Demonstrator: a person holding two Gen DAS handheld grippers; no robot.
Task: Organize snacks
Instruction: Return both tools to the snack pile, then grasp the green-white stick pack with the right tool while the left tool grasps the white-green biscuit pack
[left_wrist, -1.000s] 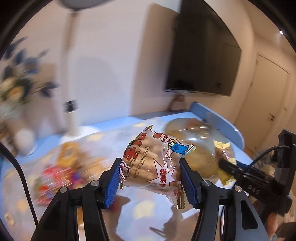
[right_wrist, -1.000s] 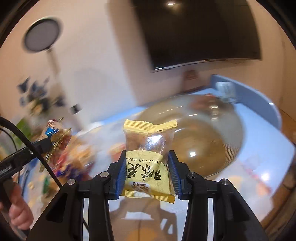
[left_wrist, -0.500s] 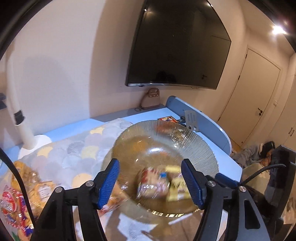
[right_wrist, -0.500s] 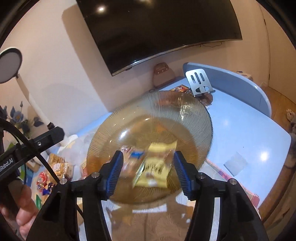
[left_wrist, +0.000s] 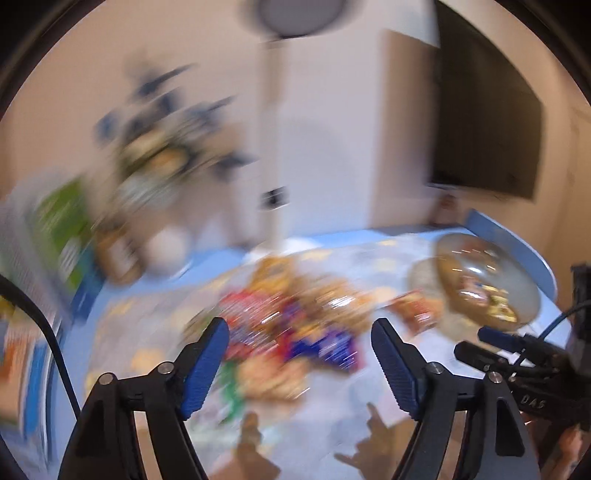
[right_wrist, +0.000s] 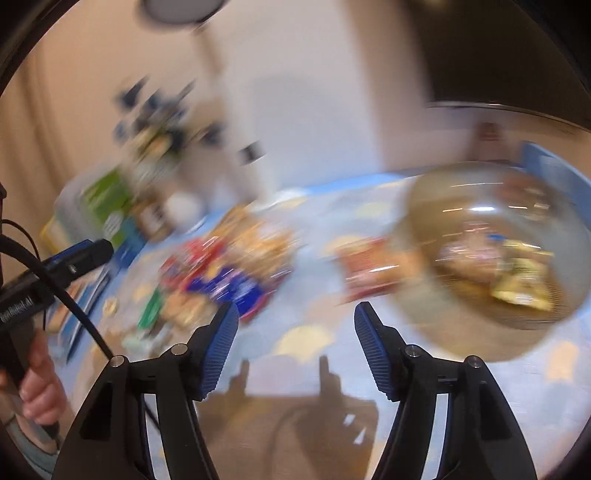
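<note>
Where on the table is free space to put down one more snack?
Bare cloth lies between the snack pile and the glass bowl, below the red packet. The pile side is crowded. Both grippers, left and right, are opening, empty.

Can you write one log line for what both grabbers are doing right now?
left gripper: opening, empty | right gripper: opening, empty | glass bowl: holds snack packets | snack pile: on table

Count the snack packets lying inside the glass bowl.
2 can be made out, though blur may hide more. Inside the glass bowl, a yellow packet lies toward its right side, and a reddish-brown packet lies beside it, nearer the bowl's middle.
</note>
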